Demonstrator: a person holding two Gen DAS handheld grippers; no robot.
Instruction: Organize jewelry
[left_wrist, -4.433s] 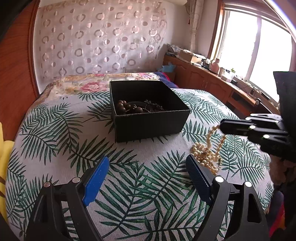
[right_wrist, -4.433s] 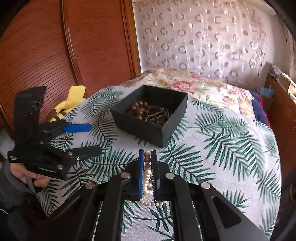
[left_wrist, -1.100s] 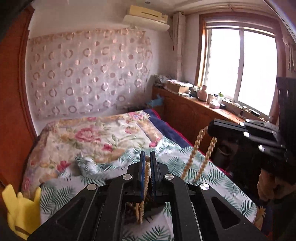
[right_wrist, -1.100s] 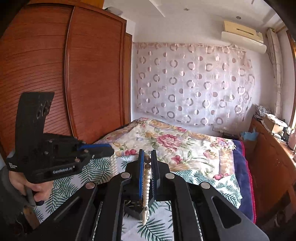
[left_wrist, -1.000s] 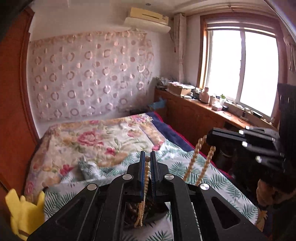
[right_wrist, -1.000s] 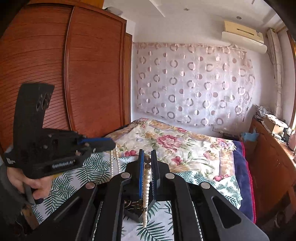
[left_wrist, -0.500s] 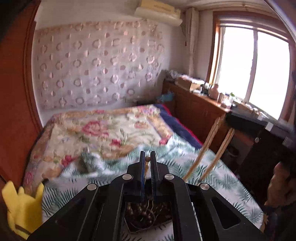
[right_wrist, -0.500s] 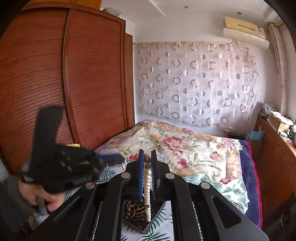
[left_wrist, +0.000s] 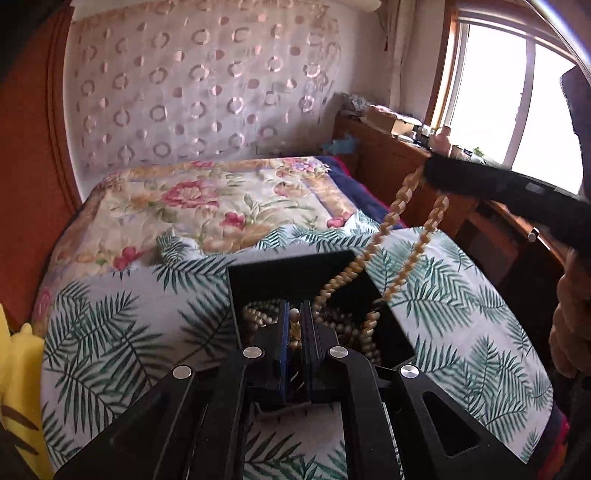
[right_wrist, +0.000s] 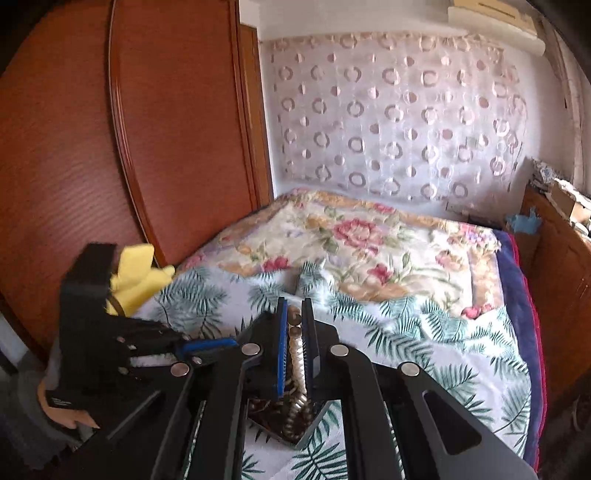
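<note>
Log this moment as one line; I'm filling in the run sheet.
step: lowering bead necklace into black box | left tool: shut on necklace | right tool: shut on necklace | part already in box, not released

Right gripper (right_wrist: 294, 325): jaws nearly closed on a strand of pale beads.
Bead necklace (right_wrist: 295, 354): runs down between the jaws into the box below.
Box (right_wrist: 291, 430): black, one corner showing under the gripper, beads inside.
Left gripper (right_wrist: 207, 347): lower left, blue-padded tips pointing toward the right gripper; how its jaws stand is unclear.
Cloth (right_wrist: 424, 354): white with green palm leaves, under the box.
Floral blanket (right_wrist: 354, 236): beyond the cloth.
Yellow toy (right_wrist: 135, 277): behind the left gripper, by the wardrobe (right_wrist: 110, 129).
</note>
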